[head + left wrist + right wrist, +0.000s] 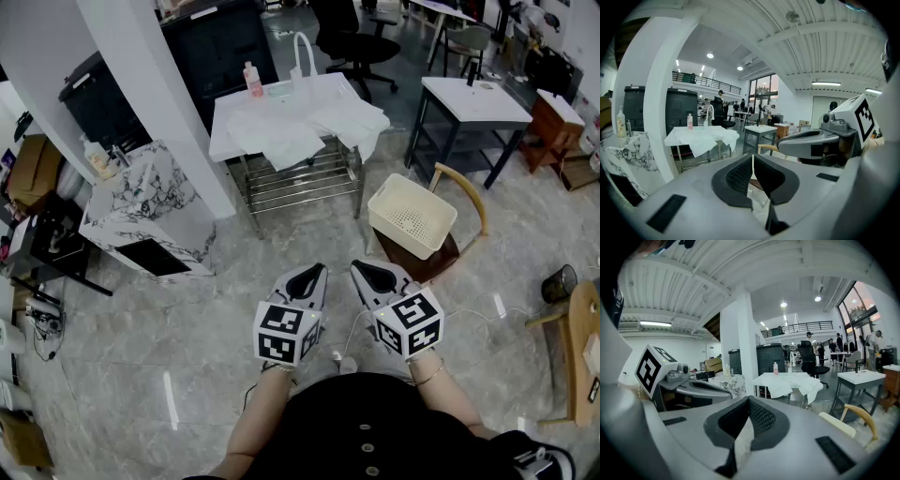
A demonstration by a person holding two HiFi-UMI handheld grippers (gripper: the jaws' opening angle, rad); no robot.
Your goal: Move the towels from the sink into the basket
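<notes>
Both tools are far from the sink (277, 91), down near the person. The left tool (309, 273) is clenched tight with nothing in it. The right tool (367, 271) is clenched too, and it also has nothing in it.

The towels (305, 124) are not in the basket yet. They lie in a white heap over the sink and its surface (221, 131), and some parts hang off the front edge.

Here is what I think could go wrong:
- The tools are closed. If they come to the sink closed, they will only push the towels and not grab them.
- The towels lie on top of each other. Pulling one could drag another off the sink and onto the floor.
- The pink bottle (253, 80) stands right behind the sink. A tug or a bump could knock it over.
- The basket (412, 217) is well apart from the sink, to its right and nearer the person. A long towel could drag on the floor on the way.
- The basket sits on a wooden chair (466, 199). A hard push could slide it off.

Counting: two tools, one sink, one basket, one pink bottle, one wooden chair. I see at least two towels, but I cannot count the heap for sure.
</notes>
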